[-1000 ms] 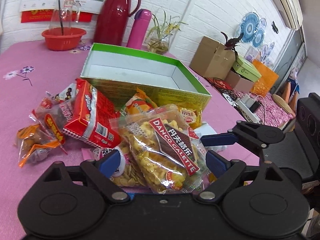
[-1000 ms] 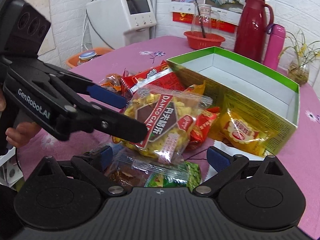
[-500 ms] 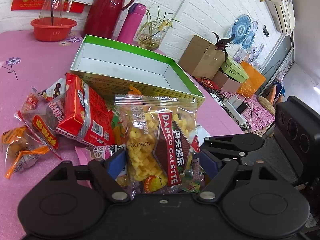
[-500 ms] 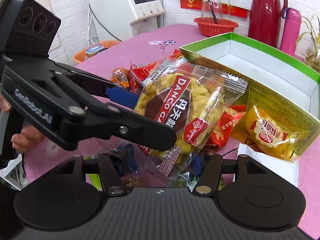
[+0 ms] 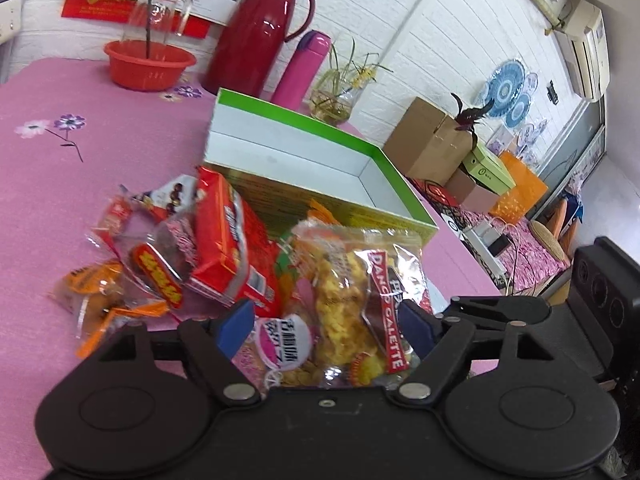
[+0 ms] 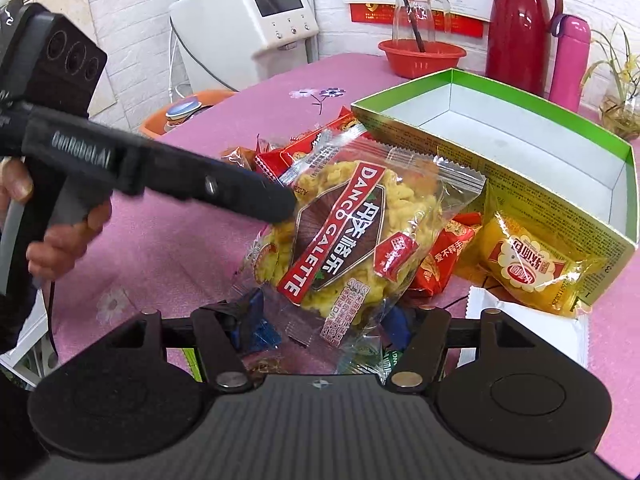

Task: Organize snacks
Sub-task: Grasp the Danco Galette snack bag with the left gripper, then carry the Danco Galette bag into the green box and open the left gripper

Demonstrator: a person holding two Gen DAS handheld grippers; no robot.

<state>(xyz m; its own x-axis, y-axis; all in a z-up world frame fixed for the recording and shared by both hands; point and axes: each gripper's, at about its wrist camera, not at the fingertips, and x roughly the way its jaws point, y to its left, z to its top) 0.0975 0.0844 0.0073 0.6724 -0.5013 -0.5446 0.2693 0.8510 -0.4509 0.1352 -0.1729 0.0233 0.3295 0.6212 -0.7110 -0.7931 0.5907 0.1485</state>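
Left tongs point(image 5: 326, 326) closing on galette bag point(image 6: 344, 236), lifted; right tongs point(image 6: 320, 326) wide, empty; firm grip first, then clear green box point(image 5: 394, 178) rim before dropping.

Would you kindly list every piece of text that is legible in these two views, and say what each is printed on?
"DANCO GALETTE": red band on the clear snack bag, whose side the left gripper closes on.
"GenRobot.AI": side of the left gripper's body, seen from the right wrist.
Chinese characters on the yellow packet, red packets and wall posters: not legible to me.
Fine print on the green box: too small.
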